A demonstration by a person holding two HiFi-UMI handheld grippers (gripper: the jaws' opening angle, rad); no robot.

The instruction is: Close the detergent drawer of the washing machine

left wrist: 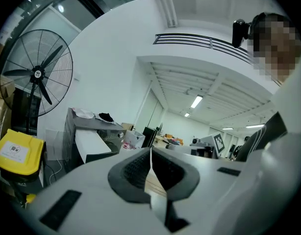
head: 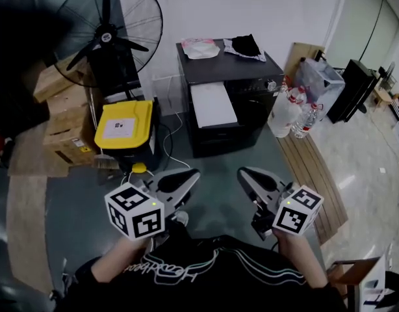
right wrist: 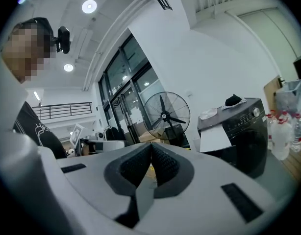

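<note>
Both grippers idling at the chest, drawer not yet reached

The left gripper [head: 192, 174] and right gripper [head: 244, 173] are hovering close to the person's body, each with its jaws pressed together and carrying nothing. Ahead, the washing machine [head: 242, 77] is standing against the wall. Its white detergent drawer [head: 213, 104] appears to be sticking out at the front, so the closing is looking wholly undone. The drawer is lying well apart from both sets of fingertips, straight ahead and roughly between them.
</note>
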